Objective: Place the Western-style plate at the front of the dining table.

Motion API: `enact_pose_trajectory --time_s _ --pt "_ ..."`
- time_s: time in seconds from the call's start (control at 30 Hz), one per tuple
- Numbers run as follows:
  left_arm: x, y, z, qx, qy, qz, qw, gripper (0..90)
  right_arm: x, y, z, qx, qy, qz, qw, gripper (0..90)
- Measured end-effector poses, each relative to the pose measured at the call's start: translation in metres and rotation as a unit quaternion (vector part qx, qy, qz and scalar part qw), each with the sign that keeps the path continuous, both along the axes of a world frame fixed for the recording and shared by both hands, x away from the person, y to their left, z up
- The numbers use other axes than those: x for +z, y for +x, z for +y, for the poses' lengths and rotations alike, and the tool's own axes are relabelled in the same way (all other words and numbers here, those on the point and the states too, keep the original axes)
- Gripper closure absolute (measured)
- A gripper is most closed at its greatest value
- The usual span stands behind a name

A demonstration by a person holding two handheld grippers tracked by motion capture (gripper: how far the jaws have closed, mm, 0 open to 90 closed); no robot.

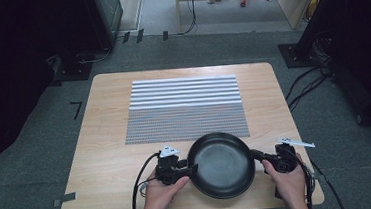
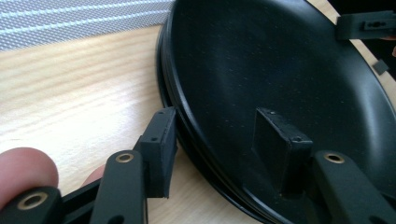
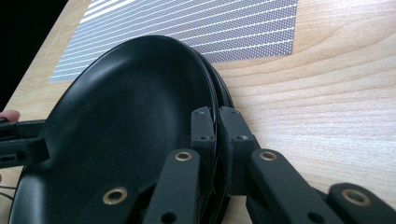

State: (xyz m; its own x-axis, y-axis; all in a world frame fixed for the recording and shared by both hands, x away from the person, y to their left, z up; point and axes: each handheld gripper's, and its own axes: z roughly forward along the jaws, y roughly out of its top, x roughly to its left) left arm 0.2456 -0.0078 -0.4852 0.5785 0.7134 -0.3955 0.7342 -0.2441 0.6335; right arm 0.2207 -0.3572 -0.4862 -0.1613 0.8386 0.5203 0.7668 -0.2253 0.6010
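High view – both grippers (image 1: pixel 192 170) (image 1: pixel 255 155) flank pan (image 1: pixel 221 165)

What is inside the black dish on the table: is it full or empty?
Empty: the black dish shows only its bare dark inside.

Looks like some lab or test room: lone wooden table (image 1: pixel 115 190) on grey carpet (image 1: pixel 37 161), cables (image 1: pixel 307 82) snaking around, dark equipment racks (image 1: pixel 108 12) along the edges.

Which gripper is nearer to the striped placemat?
Left, though only slightly. The left gripper straddles the black plates' left rim, jaws open, below the striped placemat's near edge. The right gripper is clamped on the right rim, just past the mat's right corner.
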Motion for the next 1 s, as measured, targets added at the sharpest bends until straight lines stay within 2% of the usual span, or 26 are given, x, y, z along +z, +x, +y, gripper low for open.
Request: enact_pose_trajectory --time_s 0.3,0.47,0.67,0.8,1.0 --pt "-0.002 0.0 -0.001 0.002 0.003 0.003 1.0 49.1 -0.001 -0.001 -0.001 -0.01 0.01 0.002 0.9999 86.0" --pt "-0.001 -0.001 -0.002 0.002 0.007 -0.001 1.0 49.2 -0.004 -0.001 -0.004 -0.026 0.047 0.017 0.9984 86.6" --pt "-0.001 -0.002 -0.003 0.003 0.014 -0.006 0.9999 49.8 -0.003 -0.001 0.0 -0.022 0.039 0.018 0.9988 86.4" --pt "-0.001 0.001 0.001 0.003 -0.009 0.011 0.9999 47.8 -0.007 -0.001 0.01 -0.007 0.054 0.026 0.9982 85.9" --pt "0.0 0.002 0.004 0.004 -0.018 0.017 0.9997 50.8 -0.009 -0.001 0.012 -0.01 0.06 0.025 0.9978 85.4"
